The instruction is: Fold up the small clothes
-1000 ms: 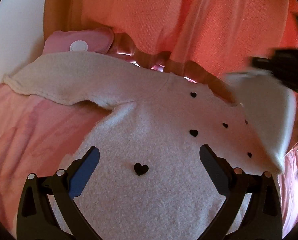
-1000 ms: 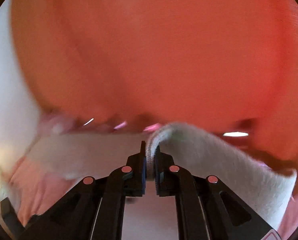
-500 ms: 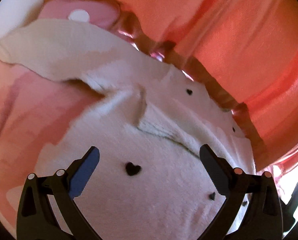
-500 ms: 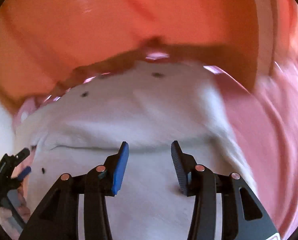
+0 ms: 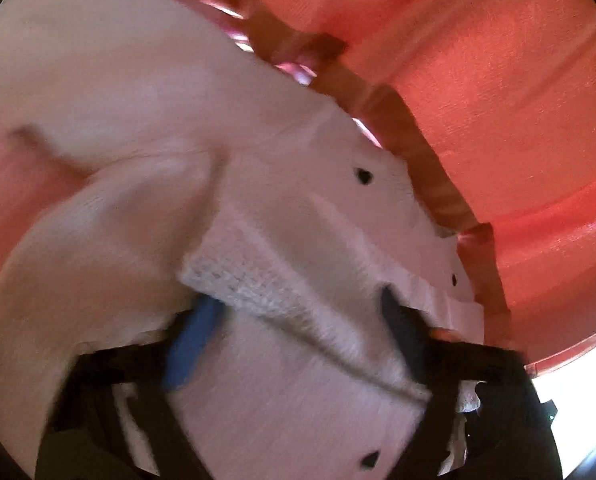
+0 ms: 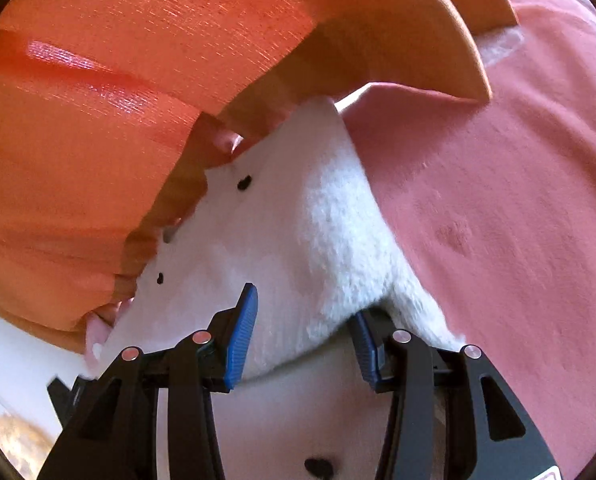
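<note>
Left gripper [image 5: 298, 340] closing around the folded cuff [image 5: 242, 280] of the white sweater [image 5: 146, 112], not clamped. Right gripper [image 6: 303, 336] closing over the sweater's fuzzy fold; sweater lies on the pink bedding [image 6: 497, 220].

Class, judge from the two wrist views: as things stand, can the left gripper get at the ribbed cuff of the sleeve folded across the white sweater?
Probably yes. The left gripper is right at the ribbed cuff of the white sweater, its closing jaws on either side of the folded sleeve, with nothing between. Blur hides whether the pads touch.
</note>
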### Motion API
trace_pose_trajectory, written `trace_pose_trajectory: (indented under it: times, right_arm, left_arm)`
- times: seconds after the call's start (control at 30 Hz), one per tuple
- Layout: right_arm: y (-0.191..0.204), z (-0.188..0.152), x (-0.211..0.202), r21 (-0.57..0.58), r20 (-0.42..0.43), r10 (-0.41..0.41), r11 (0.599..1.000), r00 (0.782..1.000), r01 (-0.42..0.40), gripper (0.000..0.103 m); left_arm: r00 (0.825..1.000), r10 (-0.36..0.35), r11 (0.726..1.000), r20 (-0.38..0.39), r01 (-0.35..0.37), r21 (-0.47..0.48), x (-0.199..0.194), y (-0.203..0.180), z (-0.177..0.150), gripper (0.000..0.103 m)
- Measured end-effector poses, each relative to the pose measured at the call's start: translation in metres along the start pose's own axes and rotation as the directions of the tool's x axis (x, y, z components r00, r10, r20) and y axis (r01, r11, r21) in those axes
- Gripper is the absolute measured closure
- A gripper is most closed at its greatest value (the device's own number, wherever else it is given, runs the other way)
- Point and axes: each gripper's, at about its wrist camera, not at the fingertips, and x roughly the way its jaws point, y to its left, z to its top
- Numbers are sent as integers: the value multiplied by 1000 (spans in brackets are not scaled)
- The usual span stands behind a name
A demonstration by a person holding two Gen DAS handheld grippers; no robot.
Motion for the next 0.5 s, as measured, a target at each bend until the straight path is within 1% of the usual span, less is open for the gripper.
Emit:
trace_pose_trajectory:
  times: [0.03, 0.07, 0.1, 0.17, 0.2, 0.23, 0.3, 0.33, 0.37, 0.4, 0.43, 0.47, 0.5]
  right_arm:
    - [4, 1, 1, -20, 6, -4, 1000, 1000, 4, 89]
    - [6, 3, 0, -36, 17, -5, 999, 1000, 5, 94]
    - [6, 5, -2, -37, 34, 8, 999, 999, -7, 94]
    - [9, 8, -12, -47, 94, 41, 998, 995, -36, 95]
    - [15, 10, -19, -66, 128, 52, 997, 990, -44, 95]
    - [22, 12, -30, -98, 175, 79, 993, 981, -63, 96]
    - [28, 13, -43, -124, 228, 121, 988, 966, -95, 96]
    - [23, 12, -46, -125, 243, 100, 990, 965, -71, 96]
    - [15, 12, -36, -110, 209, 52, 993, 977, -29, 96]
    - [7, 12, -24, -91, 162, 3, 996, 987, 12, 96]
    - [-6, 9, -6, -62, 94, -72, 995, 993, 78, 96]
    - [-16, 4, 6, -46, 46, -124, 991, 991, 127, 97]
    - [-17, 2, 5, -43, 62, -116, 992, 991, 119, 99]
  left_arm:
    - [999, -29, 999, -20, 30, 12, 5, -5, 5, 84]
    - [998, -61, 998, -35, 62, 30, 10, -13, 13, 93]
    - [997, -71, 996, -24, 72, 44, 10, -19, 18, 93]
    - [996, -84, 992, 31, 81, 98, -1, -35, 30, 94]
    - [992, -106, 986, 73, 95, 134, -12, -45, 38, 94]
    - [985, -131, 981, 110, 113, 158, -25, -54, 43, 94]
    - [970, -188, 971, 152, 160, 180, -48, -61, 51, 94]
    - [967, -191, 968, 170, 157, 197, -56, -59, 51, 94]
    - [968, -180, 968, 174, 143, 206, -53, -57, 51, 94]
    - [977, -129, 971, 167, 91, 220, -45, -50, 46, 94]
    - [988, -72, 975, 136, 41, 218, -30, -39, 41, 94]
    - [995, -22, 978, 93, 3, 207, -13, -27, 35, 94]
    - [998, 53, 980, 34, -58, 190, 9, -10, 25, 94]
